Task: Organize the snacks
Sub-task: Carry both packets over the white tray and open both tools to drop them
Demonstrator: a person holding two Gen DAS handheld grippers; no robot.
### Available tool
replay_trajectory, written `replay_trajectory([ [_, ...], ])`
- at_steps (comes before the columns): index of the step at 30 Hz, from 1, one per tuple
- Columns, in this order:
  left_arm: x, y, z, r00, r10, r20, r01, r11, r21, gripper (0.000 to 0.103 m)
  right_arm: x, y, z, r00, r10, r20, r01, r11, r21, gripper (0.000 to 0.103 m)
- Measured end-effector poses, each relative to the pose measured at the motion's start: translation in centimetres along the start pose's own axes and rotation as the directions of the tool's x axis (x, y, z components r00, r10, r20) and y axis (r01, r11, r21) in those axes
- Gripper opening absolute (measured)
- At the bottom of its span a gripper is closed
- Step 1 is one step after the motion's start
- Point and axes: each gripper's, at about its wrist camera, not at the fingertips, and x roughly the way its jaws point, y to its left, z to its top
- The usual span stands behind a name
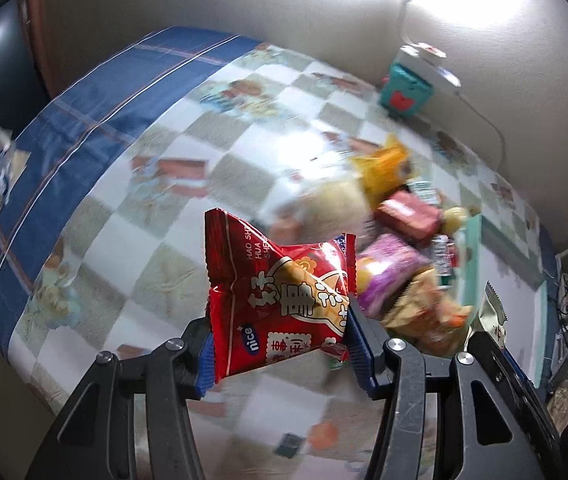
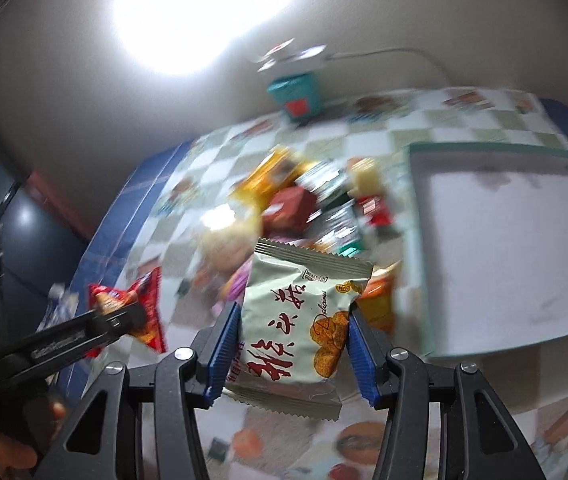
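Observation:
My left gripper [image 1: 279,344] is shut on a red snack packet [image 1: 279,300] and holds it above the checkered tablecloth. My right gripper [image 2: 294,332] is shut on a pale green snack packet [image 2: 304,312] with cracker pictures, also held above the table. A blurred pile of mixed snacks [image 2: 304,204] lies mid-table; it also shows in the left wrist view [image 1: 400,240]. In the right wrist view, the left gripper [image 2: 123,316] with its red packet [image 2: 139,304] is at the left. The pale packet's edge [image 1: 492,316] shows at the right of the left wrist view.
A shallow tray with a teal rim [image 2: 416,240] and white floor lies right of the pile. A teal box [image 2: 296,96] with a white device and cable stands at the wall; it also shows in the left wrist view [image 1: 404,92]. The blue cloth border [image 1: 95,112] marks the table's left edge.

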Motion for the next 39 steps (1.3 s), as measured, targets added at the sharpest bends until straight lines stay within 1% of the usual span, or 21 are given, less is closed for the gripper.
replay_trajectory([
  [3, 0.0, -3.2, 0.5, 0.999, -0.031, 0.008, 0.031, 0.998, 0.045, 0.056, -0.8, -2.6, 1.2, 0.995, -0.094, 0.033, 0.092, 0.994, 0.053, 0.055],
  [6, 0.4, -6.3, 0.8, 0.998, -0.062, 0.005, 0.061, 0.995, 0.084, 0.056, -1.2, -5.4, 2.0, 0.99, -0.138, 0.033, 0.133, 0.983, 0.126, 0.055],
  [10, 0.8, -10.1, 0.9, 0.996, -0.092, -0.005, 0.092, 0.986, 0.137, 0.056, -1.8, -8.8, 2.8, 0.977, -0.211, 0.029, 0.201, 0.958, 0.204, 0.055],
  [14, 1.5, -13.9, 0.6, 0.994, -0.112, -0.013, 0.112, 0.974, 0.198, 0.056, -2.4, -12.3, 3.2, 0.96, -0.279, 0.029, 0.261, 0.925, 0.277, 0.055],
  [16, 2.0, -16.1, 0.3, 0.992, -0.127, -0.018, 0.127, 0.964, 0.234, 0.056, -2.8, -14.1, 3.2, 0.954, -0.299, 0.026, 0.276, 0.908, 0.316, 0.055],
  [20, 3.1, -19.2, -0.5, 0.988, -0.147, -0.039, 0.152, 0.948, 0.281, 0.056, -3.2, -18.3, 2.9, 0.941, -0.338, 0.008, 0.305, 0.859, 0.411, 0.055],
  [23, 4.1, -21.6, -1.3, 0.985, -0.162, -0.055, 0.171, 0.934, 0.313, 0.056, -3.4, -21.3, 2.4, 0.92, -0.391, -0.02, 0.354, 0.809, 0.47, 0.055],
  [26, 5.5, -23.7, -2.2, 0.982, -0.173, -0.075, 0.188, 0.921, 0.342, 0.056, -3.8, -23.4, 2.0, 0.901, -0.432, -0.037, 0.389, 0.767, 0.509, 0.055],
  [29, 6.9, -25.8, -3.2, 0.978, -0.181, -0.107, 0.208, 0.904, 0.374, 0.056, -4.4, -24.9, 1.9, 0.877, -0.48, -0.041, 0.425, 0.732, 0.532, 0.055],
  [31, 7.4, -26.8, -3.5, 0.976, -0.188, -0.112, 0.217, 0.895, 0.391, 0.056, -4.7, -25.7, 1.8, 0.864, -0.502, -0.042, 0.442, 0.716, 0.541, 0.055],
  [34, 8.2, -27.9, -3.8, 0.973, -0.198, -0.118, 0.229, 0.888, 0.398, 0.056, -4.8, -26.5, 1.7, 0.859, -0.509, -0.05, 0.447, 0.699, 0.558, 0.055],
  [37, 9.1, -28.6, -4.2, 0.966, -0.217, -0.139, 0.255, 0.881, 0.398, 0.057, -5.0, -26.9, 1.7, 0.852, -0.52, -0.054, 0.457, 0.691, 0.56, 0.055],
  [39, 9.6, -29.0, -4.6, 0.964, -0.214, -0.158, 0.26, 0.877, 0.403, 0.058, -5.1, -27.0, 1.7, 0.851, -0.522, -0.057, 0.459, 0.685, 0.566, 0.056],
])
